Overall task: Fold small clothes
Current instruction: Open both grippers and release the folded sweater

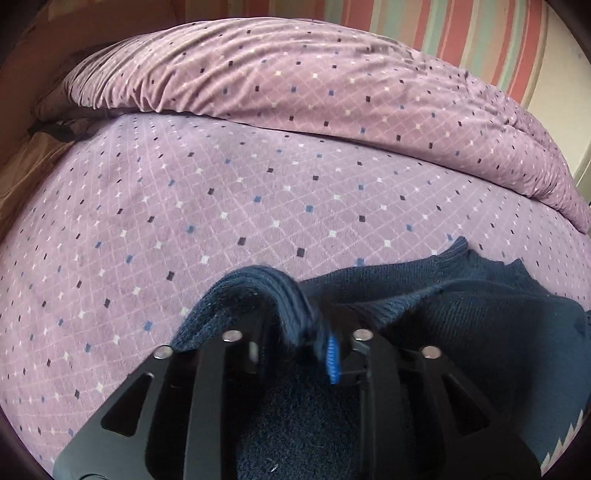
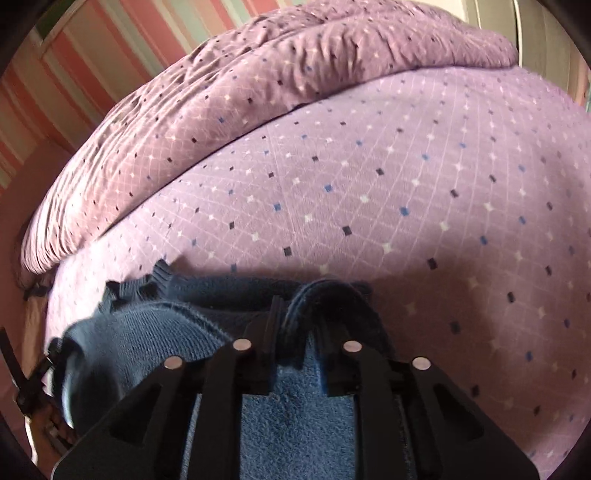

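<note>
We hold the sweater (image 1: 461, 306) pinched in both tools (image 1: 295, 332) (image 2: 295, 325) above the bed (image 1: 221, 206); folding seems barely begun.

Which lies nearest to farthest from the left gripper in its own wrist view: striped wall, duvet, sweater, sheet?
1. Sweater: pinched in the left gripper.
2. Sheet: flat, just beyond.
3. Duvet: bunched behind.
4. Striped wall: top right.

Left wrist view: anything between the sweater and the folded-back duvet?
No. Only bare bedsheet lies between the navy sweater and the duvet; the right wrist view shows the same.
</note>
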